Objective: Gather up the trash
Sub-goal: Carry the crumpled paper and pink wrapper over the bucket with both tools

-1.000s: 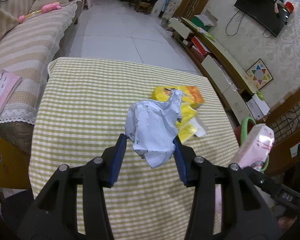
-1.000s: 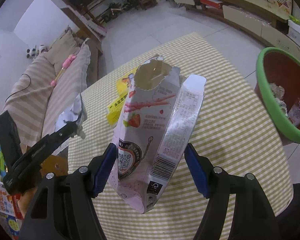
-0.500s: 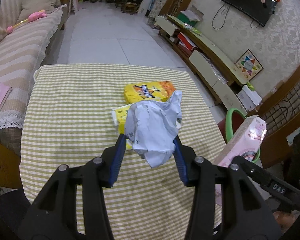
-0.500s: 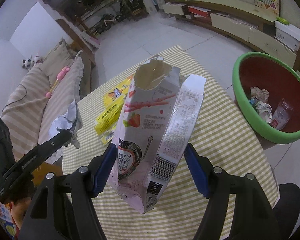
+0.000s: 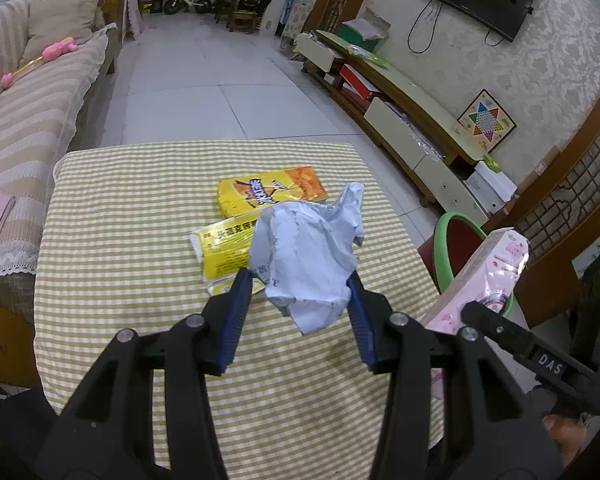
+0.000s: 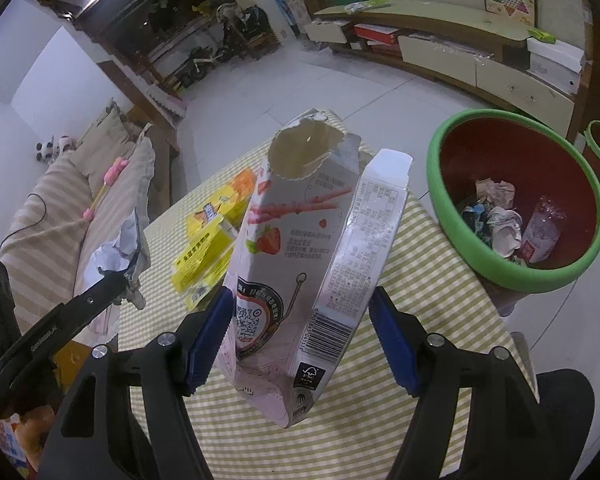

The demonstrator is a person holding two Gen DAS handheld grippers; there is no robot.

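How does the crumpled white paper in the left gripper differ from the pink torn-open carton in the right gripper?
The crumpled white paper is a shapeless, wrinkled wad; the pink torn-open carton keeps flat panels and straight edges. The paper shows hardly any print; the carton carries strawberry pictures, text and a barcode. The carton looks larger. Both are held above the checked table, the paper by the left gripper, the carton by the right gripper.

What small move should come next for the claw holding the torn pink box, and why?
Probably carry the right claw across to the green-rimmed bin beside the table, then let go. The pink box is clamped between its pads, lifted off the checked cloth, and the bin is open with crumpled trash already inside. The left claw holds its crumpled paper.
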